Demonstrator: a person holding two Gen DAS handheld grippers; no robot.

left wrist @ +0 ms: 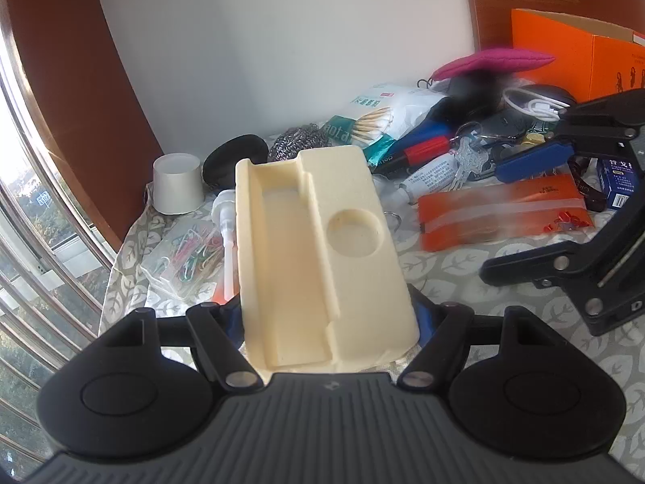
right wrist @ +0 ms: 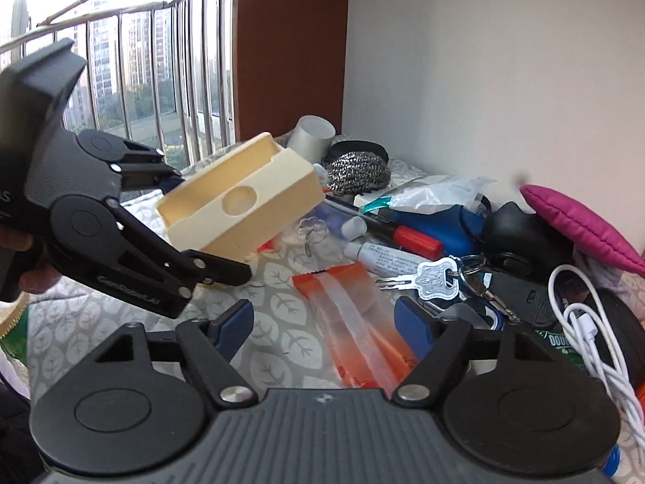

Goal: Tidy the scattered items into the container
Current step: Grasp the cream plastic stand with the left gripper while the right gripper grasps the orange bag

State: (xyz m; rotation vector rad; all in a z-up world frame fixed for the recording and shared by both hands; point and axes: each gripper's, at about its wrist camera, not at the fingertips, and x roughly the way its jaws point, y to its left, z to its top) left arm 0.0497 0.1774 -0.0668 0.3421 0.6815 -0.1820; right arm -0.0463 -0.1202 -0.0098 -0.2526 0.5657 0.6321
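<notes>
L claw grips foam tray; R claw over orange pouch.

A white wall is flanked by brown wooden panels; daylight is admitted through a railed window, with high-rise buildings seen beyond

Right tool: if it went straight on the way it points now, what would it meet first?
Most likely the orange zip pouch lying on the cloth between the right tool's open fingers. The keys lie just beyond, though depth is hard to judge.
</notes>
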